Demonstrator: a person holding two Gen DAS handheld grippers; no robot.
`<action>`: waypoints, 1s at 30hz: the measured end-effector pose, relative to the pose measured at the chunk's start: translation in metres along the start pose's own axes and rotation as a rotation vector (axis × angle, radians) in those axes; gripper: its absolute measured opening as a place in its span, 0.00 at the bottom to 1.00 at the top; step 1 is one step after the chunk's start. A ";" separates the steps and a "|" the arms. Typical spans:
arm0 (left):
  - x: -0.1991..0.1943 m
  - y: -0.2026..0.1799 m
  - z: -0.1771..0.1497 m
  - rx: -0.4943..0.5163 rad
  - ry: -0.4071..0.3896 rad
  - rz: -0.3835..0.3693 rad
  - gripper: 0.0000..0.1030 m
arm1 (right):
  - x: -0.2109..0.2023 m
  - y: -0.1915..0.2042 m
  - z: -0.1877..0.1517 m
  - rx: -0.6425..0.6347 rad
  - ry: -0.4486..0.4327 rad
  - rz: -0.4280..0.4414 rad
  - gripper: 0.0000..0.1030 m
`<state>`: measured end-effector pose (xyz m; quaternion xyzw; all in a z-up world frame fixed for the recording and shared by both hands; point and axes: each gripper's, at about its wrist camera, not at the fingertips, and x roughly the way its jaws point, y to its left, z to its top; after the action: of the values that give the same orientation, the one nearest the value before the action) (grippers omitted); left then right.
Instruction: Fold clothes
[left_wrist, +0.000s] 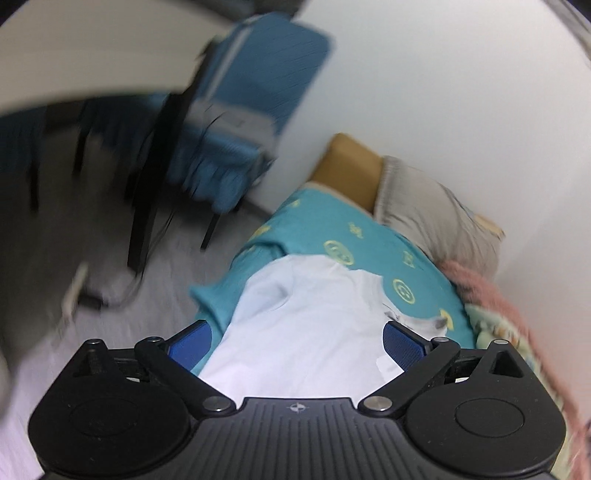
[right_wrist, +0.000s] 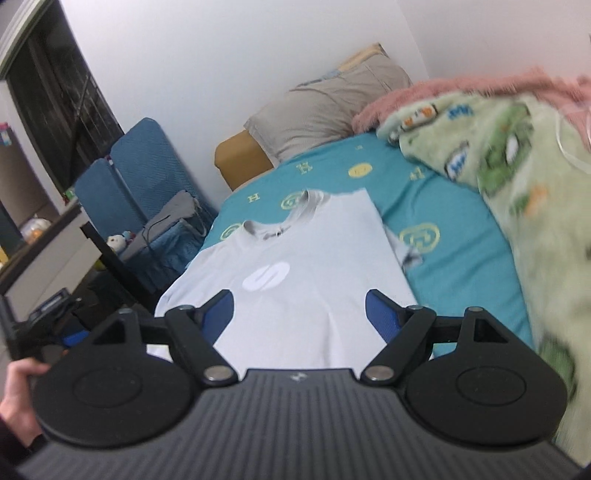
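Observation:
A white T-shirt (right_wrist: 295, 258) lies flat on a teal bedsheet (right_wrist: 454, 266), collar toward the pillows, with a white oval logo on the chest. Its right side is folded in to a straight edge. My right gripper (right_wrist: 300, 308) hovers above the shirt's lower part, blue pads wide apart, holding nothing. In the left wrist view the same shirt (left_wrist: 306, 325) fills the space below my left gripper (left_wrist: 297, 338), which is also open and empty. That view is blurred by motion.
A grey pillow (right_wrist: 325, 107) and a tan cushion (right_wrist: 240, 162) sit at the bed's head against the white wall. A green and pink fleece blanket (right_wrist: 517, 177) is piled on the right. A blue-covered chair (right_wrist: 136, 177) and a dark desk (right_wrist: 110, 258) stand left. A hand (right_wrist: 18, 398) shows at lower left.

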<state>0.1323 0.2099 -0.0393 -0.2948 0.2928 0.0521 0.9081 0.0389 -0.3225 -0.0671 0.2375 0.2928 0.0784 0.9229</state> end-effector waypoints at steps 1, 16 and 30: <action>0.006 0.009 0.002 -0.041 0.013 0.001 0.93 | 0.001 -0.005 -0.006 0.021 0.019 -0.001 0.78; 0.145 0.031 0.010 -0.095 0.024 0.072 0.86 | 0.079 -0.033 -0.018 0.136 0.129 -0.018 0.78; 0.225 -0.040 0.011 0.257 -0.060 0.239 0.03 | 0.093 -0.046 -0.016 0.113 0.083 -0.045 0.78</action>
<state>0.3332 0.1656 -0.1382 -0.1376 0.3027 0.1307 0.9340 0.1056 -0.3304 -0.1475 0.2791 0.3399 0.0507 0.8967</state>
